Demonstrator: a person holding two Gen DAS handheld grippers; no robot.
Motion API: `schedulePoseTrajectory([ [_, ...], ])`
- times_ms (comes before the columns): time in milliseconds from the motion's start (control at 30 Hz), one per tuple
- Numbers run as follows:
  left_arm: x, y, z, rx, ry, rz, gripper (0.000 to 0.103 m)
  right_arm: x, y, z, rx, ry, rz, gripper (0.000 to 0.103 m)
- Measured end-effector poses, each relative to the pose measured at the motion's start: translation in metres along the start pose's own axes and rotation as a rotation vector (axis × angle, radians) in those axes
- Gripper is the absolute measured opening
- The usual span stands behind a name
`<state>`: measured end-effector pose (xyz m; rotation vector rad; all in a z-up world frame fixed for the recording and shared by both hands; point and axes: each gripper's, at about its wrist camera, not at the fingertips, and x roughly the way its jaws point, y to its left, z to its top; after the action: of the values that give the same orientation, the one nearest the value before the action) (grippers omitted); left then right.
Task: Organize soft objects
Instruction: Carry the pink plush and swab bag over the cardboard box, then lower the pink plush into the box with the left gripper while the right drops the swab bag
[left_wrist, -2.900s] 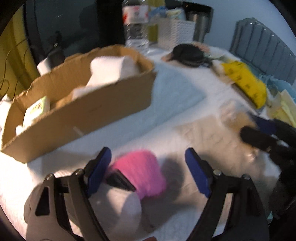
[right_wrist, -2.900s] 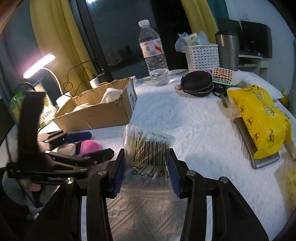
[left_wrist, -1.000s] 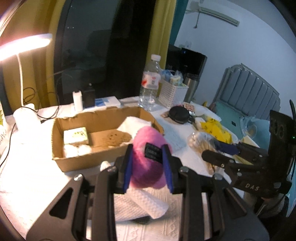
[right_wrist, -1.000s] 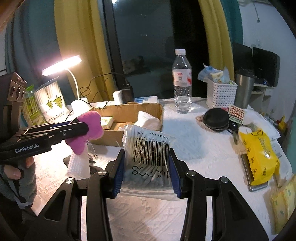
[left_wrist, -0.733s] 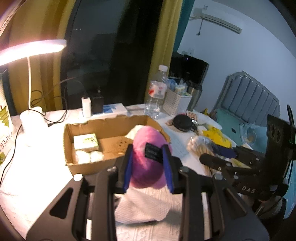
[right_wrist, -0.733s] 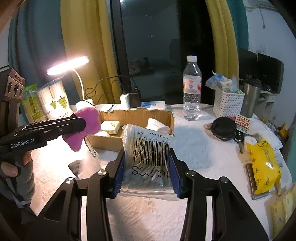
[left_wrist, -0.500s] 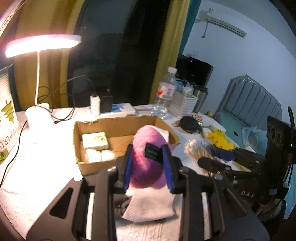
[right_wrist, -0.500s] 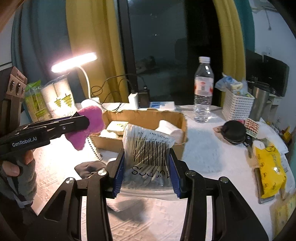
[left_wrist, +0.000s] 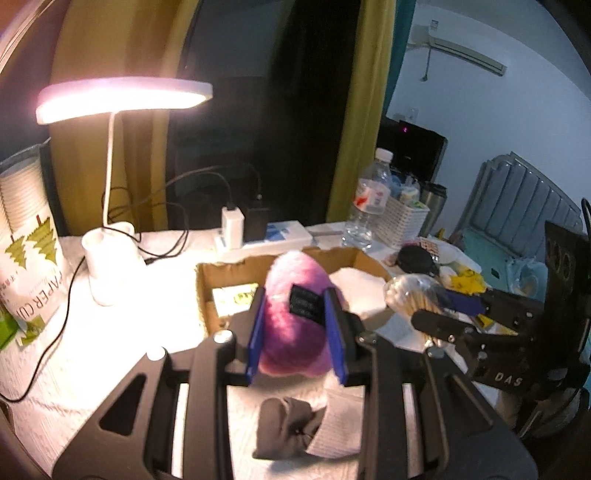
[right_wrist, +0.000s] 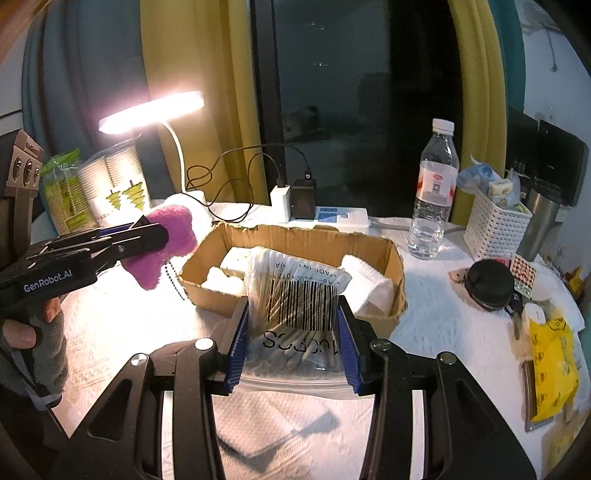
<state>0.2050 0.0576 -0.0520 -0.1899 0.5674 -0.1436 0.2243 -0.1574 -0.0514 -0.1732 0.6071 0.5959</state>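
Lifted higher than a moment ago, both grippers now hold their loads in the air above the table (right_wrist: 436, 332), whose white covering is a soft, embossed weave that glows under the desk lamp (left_wrist: 122, 99). Toward the table's far edge sits the cardboard box (right_wrist: 391, 258), a shallow open tray of brown corrugated board with torn, ragged rims; inside it lie a folded white cloth (right_wrist: 365, 280) with a waffled texture at the right end and pale cottony pads (right_wrist: 221, 277) at the left. From the right wrist view, the right gripper (right_wrist: 291, 339) is clamped on a clear plastic bag of cotton swabs (right_wrist: 295, 310), crinkled and glossy, printed with a black barcode; the bag stands between the blue pads and hangs in front of the box's near wall. At the left of that view, the left gripper (right_wrist: 147, 236) pinches a pink plush toy (right_wrist: 166, 240), fuzzy and lobed, with a small ball chain dangling beneath it; the toy hovers just beyond the box's left end, near the table's left edge. In the left wrist view the plush (left_wrist: 295, 314) bulges rounded between the blue pads, a black fabric label on its face, the box behind it. Below it on the table lie a dark, rumpled cloth (left_wrist: 284, 428) and a white ribbed one (left_wrist: 340, 424), touching each other. A clear, ridged water bottle (right_wrist: 432, 192) stands near the far edge, beside a white perforated basket (right_wrist: 495, 225).
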Motion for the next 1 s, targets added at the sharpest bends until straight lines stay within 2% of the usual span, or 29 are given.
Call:
schedulePoseTrajectory([
  [533, 0.041, 0.020, 0.020, 0.022, -0.012, 0.034, 0.031, 0.049, -0.007, 0.027, -0.027, 0.016, 0.004, 0.045],
  [800, 0.085, 0.035, 0.004, -0.008, 0.075, 0.054, 0.031, 0.077, -0.009, 0.035, -0.011, 0.024, 0.025, 0.045],
  [1000, 0.103, 0.044, -0.008, -0.019, 0.131, 0.104, 0.036, 0.107, -0.003, 0.036, -0.006, 0.055, 0.055, 0.045],
])
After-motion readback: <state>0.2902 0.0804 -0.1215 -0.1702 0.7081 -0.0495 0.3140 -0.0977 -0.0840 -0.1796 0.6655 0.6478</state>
